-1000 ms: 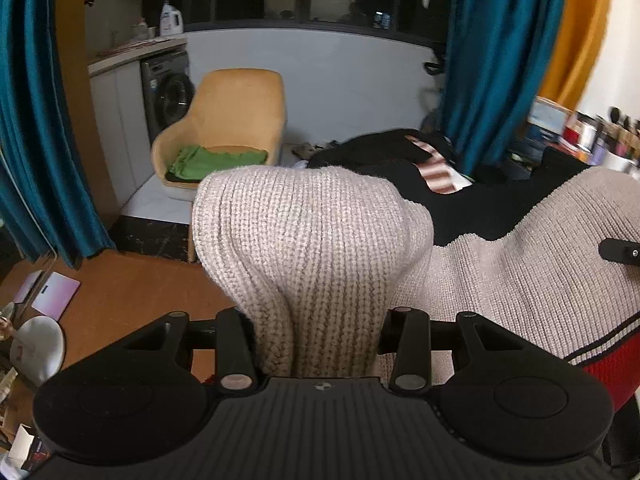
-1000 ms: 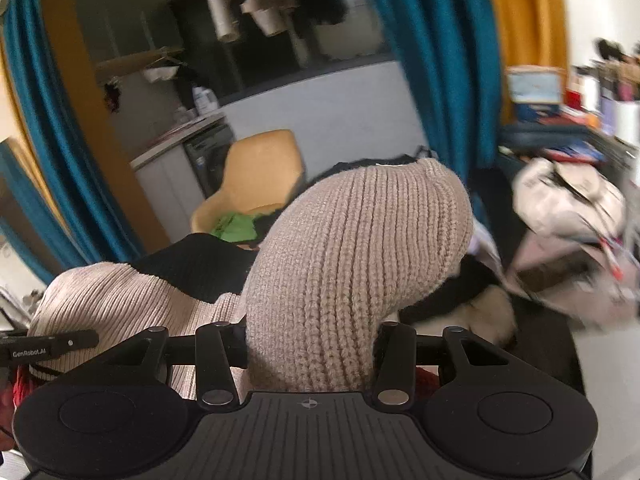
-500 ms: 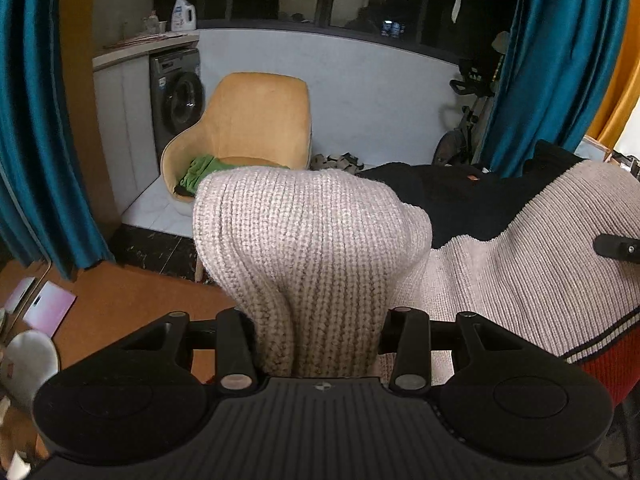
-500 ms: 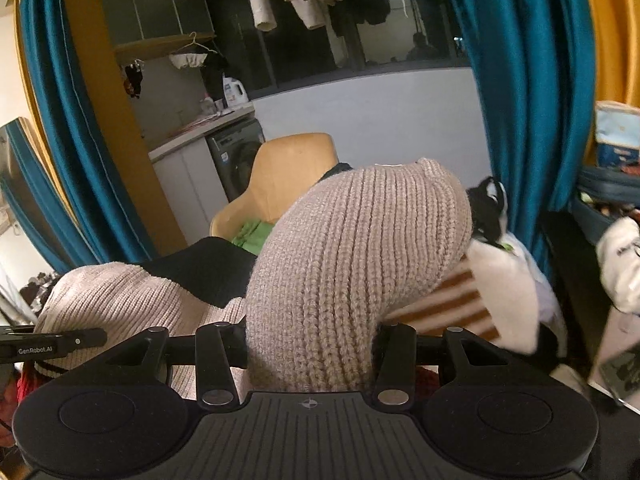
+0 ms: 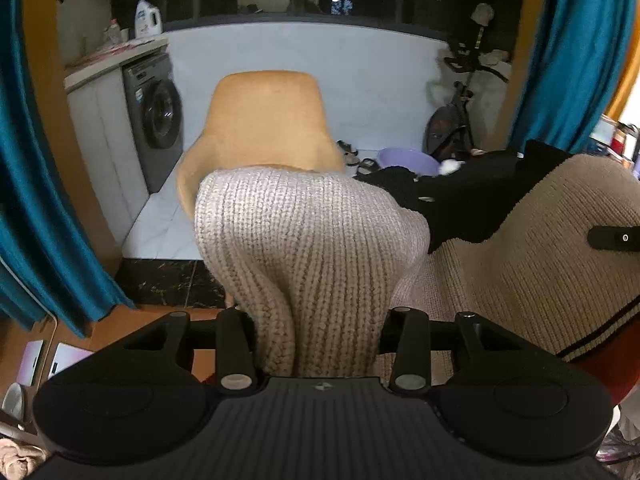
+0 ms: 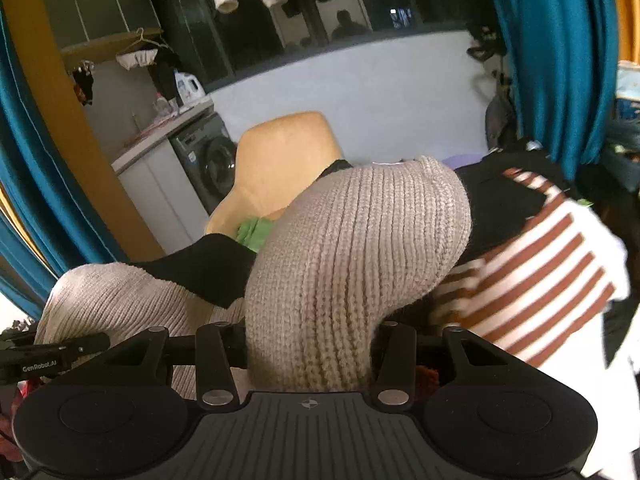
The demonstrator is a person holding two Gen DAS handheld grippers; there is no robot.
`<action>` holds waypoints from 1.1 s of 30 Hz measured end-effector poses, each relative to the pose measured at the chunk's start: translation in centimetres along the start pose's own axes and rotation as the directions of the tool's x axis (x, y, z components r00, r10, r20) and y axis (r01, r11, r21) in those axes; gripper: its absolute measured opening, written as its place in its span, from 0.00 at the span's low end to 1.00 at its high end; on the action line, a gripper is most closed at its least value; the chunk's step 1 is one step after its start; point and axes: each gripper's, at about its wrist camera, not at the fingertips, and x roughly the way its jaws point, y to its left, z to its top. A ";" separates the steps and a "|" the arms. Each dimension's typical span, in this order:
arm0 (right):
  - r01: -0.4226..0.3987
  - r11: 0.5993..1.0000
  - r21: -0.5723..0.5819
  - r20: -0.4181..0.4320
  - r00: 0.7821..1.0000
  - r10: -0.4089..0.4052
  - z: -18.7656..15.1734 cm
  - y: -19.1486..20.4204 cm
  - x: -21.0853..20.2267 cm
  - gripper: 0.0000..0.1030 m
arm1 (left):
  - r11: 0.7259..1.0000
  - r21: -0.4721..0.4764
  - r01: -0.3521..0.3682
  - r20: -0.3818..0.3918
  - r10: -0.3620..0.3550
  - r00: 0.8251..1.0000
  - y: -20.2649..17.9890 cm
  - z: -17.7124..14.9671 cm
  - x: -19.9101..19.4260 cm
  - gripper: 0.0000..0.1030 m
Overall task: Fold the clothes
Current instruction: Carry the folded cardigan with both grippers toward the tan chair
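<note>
A chunky beige knit sweater [image 5: 312, 264] with a black band and a red hem hangs stretched between my two grippers. My left gripper [image 5: 320, 344] is shut on a bunched fold of it, and the knit hides the fingertips. My right gripper [image 6: 308, 344] is shut on another bunch of the same sweater [image 6: 352, 264]. The sweater's body sags between them. The right gripper's finger [image 5: 612, 238] shows at the right edge of the left wrist view. The left gripper's finger [image 6: 52, 354] shows at the left edge of the right wrist view.
A yellow chair [image 5: 268, 120] stands straight ahead with a green cloth [image 6: 252, 232] on its seat. A washing machine [image 5: 156, 116] is to its left and a purple basin [image 5: 404, 160] lies on the floor. A brown-striped garment [image 6: 552, 272] lies at the right. Teal curtains [image 5: 36, 200] flank both sides.
Both grippers have swung to the left with the sweater still held. The cluttered shelf at the right has left the views; the chair now sits near the centre and the striped garment looms larger.
</note>
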 end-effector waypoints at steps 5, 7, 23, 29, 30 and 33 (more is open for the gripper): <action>-0.018 1.000 -0.023 -0.022 1.000 0.018 0.7 5.1 4.3 0.39 | 0.998 -0.052 -0.025 -0.027 0.024 0.999 5.2 0.4 1.5 0.40; -0.030 0.999 -0.034 -0.031 0.999 0.029 0.9 6.9 5.9 0.39 | 0.997 -0.065 -0.039 -0.031 0.037 0.999 7.2 0.9 2.3 0.40; -0.083 0.996 -0.044 -0.088 0.993 0.079 9.2 11.3 25.8 0.39 | 0.990 -0.097 -0.103 -0.069 0.096 0.993 17.1 11.1 16.6 0.40; -0.096 0.993 -0.069 -0.119 0.989 0.087 15.6 10.3 34.4 0.39 | 0.991 -0.074 -0.107 -0.072 0.102 0.992 19.0 17.2 23.2 0.38; -0.094 0.993 -0.066 -0.124 0.989 0.085 16.6 10.0 35.8 0.39 | 0.992 -0.075 -0.104 -0.071 0.099 0.993 19.4 18.1 24.3 0.35; -0.086 0.994 -0.074 -0.138 0.988 0.075 19.4 9.8 40.2 0.39 | 0.993 -0.074 -0.095 -0.066 0.090 0.994 20.7 20.7 27.7 0.19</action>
